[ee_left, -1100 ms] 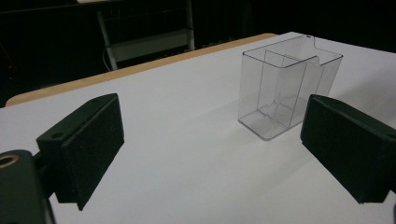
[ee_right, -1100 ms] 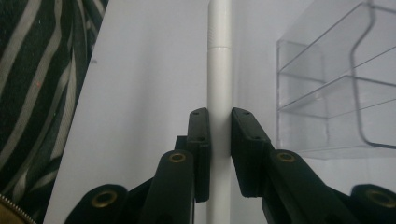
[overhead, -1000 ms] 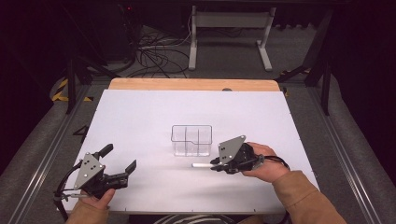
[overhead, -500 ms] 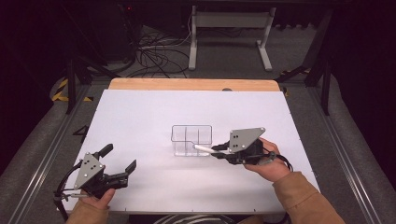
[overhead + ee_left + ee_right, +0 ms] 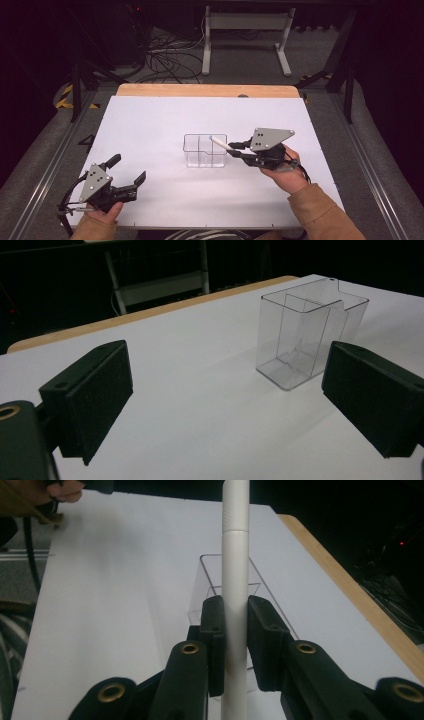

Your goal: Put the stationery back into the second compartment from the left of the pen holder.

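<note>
A clear plastic box [image 5: 205,150] with inner dividers stands in the middle of the white table [image 5: 150,125]. My right gripper [image 5: 239,148] is shut on a white pen [image 5: 220,143], held just to the right of the box, with the pen's tip over the box's right rim. In the right gripper view the white pen [image 5: 235,580] runs up between the two pads [image 5: 213,630], above the clear box [image 5: 210,587]. My left gripper [image 5: 127,172] rests near the table's front left corner, open and with nothing in it. The left gripper view shows the clear box [image 5: 305,335] ahead, between its wide-apart jaws.
A wooden strip [image 5: 205,90] runs along the table's far edge. Beyond it stand a metal frame [image 5: 245,30] and loose cables [image 5: 165,55] on the floor. Metal rails [image 5: 50,165] border the table on both sides.
My right gripper has lifted the white pen off the table and carried it up toward the box's right rim. The left gripper has stayed still.
</note>
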{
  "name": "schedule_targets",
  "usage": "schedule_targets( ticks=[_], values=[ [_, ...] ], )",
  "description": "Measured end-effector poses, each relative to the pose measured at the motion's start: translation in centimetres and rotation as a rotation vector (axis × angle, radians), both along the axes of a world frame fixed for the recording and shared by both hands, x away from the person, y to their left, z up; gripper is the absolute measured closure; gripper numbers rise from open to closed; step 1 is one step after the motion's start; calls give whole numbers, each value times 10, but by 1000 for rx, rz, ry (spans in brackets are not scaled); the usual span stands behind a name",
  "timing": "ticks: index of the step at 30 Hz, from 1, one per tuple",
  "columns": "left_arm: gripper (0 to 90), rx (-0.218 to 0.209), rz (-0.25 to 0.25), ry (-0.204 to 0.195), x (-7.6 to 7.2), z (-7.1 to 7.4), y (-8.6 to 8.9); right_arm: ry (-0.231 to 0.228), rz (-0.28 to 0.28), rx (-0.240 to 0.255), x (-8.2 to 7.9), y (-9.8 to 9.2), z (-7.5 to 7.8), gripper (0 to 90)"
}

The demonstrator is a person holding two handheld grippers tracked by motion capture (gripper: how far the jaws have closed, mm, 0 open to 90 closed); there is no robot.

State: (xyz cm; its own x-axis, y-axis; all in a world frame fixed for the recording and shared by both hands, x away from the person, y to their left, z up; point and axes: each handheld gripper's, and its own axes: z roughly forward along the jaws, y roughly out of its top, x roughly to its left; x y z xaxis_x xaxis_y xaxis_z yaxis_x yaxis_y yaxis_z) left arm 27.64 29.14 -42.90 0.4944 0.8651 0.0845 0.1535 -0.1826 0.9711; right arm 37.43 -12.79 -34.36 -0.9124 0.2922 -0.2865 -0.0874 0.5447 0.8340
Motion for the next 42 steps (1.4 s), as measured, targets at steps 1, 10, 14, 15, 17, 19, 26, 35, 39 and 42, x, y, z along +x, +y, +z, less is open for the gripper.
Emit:
schedule_targets(
  ticks=[1,10,14,15,17,19,26,35,39,42],
  values=[
    [71,0,0,0,0,0,0,-1,-16,6,1,0,1,787],
    [71,-1,0,-1,0,0,0,-11,-71,102,4,5,3,787],
    [71,-1,0,-1,0,0,0,-10,-97,137,6,8,4,787],
    [71,-1,1,0,0,0,1,-9,-100,147,7,9,5,787],
    [71,-1,1,0,0,0,1,-5,-114,168,7,11,5,787],
    [71,-1,0,-1,0,0,1,-2,-134,195,8,13,5,787],
    [71,-1,1,0,0,0,1,-50,-246,298,4,24,3,787],
    [71,-3,1,1,0,0,1,-28,-304,347,11,38,0,787],
    [71,-3,1,0,0,0,1,-27,-320,342,14,42,-1,787],
    [71,-4,1,0,0,0,1,-23,-328,346,15,44,-2,787]
  ],
)
